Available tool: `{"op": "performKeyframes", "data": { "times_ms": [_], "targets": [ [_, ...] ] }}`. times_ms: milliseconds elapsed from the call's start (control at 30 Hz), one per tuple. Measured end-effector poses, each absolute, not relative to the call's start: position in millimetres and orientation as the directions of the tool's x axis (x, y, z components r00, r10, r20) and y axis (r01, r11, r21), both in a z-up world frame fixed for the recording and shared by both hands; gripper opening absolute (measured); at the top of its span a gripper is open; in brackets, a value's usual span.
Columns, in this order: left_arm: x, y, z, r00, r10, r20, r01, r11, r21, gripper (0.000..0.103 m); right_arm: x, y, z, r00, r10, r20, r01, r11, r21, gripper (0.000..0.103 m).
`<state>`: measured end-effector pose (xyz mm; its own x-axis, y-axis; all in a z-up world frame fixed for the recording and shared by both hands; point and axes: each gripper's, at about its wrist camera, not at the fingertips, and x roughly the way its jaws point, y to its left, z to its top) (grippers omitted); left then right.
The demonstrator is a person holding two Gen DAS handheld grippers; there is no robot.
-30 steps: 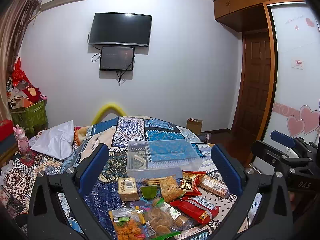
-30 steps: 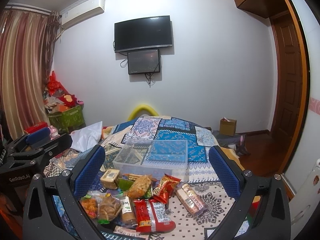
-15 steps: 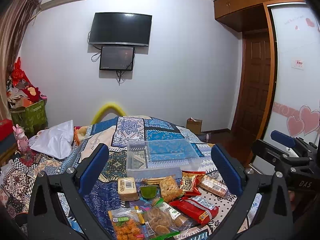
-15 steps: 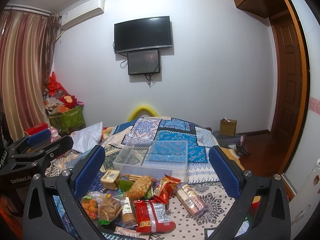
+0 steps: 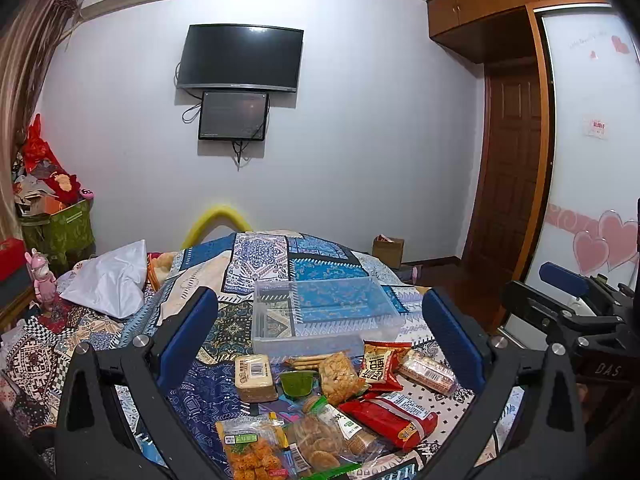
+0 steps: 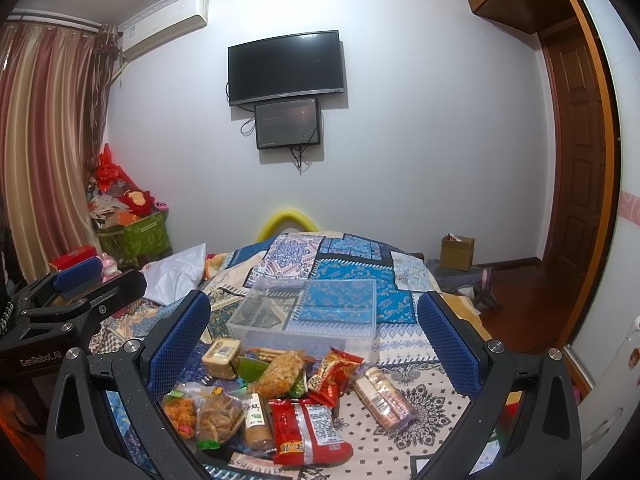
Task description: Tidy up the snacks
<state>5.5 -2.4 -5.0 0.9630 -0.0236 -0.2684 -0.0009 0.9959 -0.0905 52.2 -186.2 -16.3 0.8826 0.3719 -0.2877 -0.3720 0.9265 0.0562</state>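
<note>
Both grippers [image 5: 320,332] [image 6: 314,330] hover spread above snacks [image 6: 280,396] beside clear bin [image 6: 308,316].

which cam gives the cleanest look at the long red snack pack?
Right wrist. The long red snack pack lies nearly whole there, label up, between the open tongs. In the left wrist view the same pack shows at an angle, its near end tucked behind the cookie bag.

1 clear bin [image 5: 324,316], 2 red packs [image 5: 390,414], 2 wall screens [image 5: 240,58]
</note>
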Motion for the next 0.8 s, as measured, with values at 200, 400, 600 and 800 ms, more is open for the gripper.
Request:
{"op": "performKeyframes", "data": {
  "times_ms": [200,400,600,800],
  "targets": [
    [11,0,-9,0.957,-0.037,-0.288,0.011,0.996,-0.091,0.103,57,-185,-20,0.877,0.373,-0.304,-0.373,0.926,0.061,0.103],
    [25,7,-21,0.938,-0.036,-0.346,0.006,0.996,-0.086,0.102,71,-185,-36,0.851,0.378,-0.366,-0.379,0.923,0.072,0.103],
    [54,26,-55,0.871,-0.022,-0.490,-0.031,0.994,-0.100,0.083,92,-187,-65,0.804,0.370,-0.465,-0.377,0.923,0.083,0.103],
    [70,44,-97,0.795,0.002,-0.607,-0.077,0.992,-0.097,0.078,109,-190,-95,0.731,0.381,-0.566,-0.387,0.915,0.117,0.092]
  ]
}}
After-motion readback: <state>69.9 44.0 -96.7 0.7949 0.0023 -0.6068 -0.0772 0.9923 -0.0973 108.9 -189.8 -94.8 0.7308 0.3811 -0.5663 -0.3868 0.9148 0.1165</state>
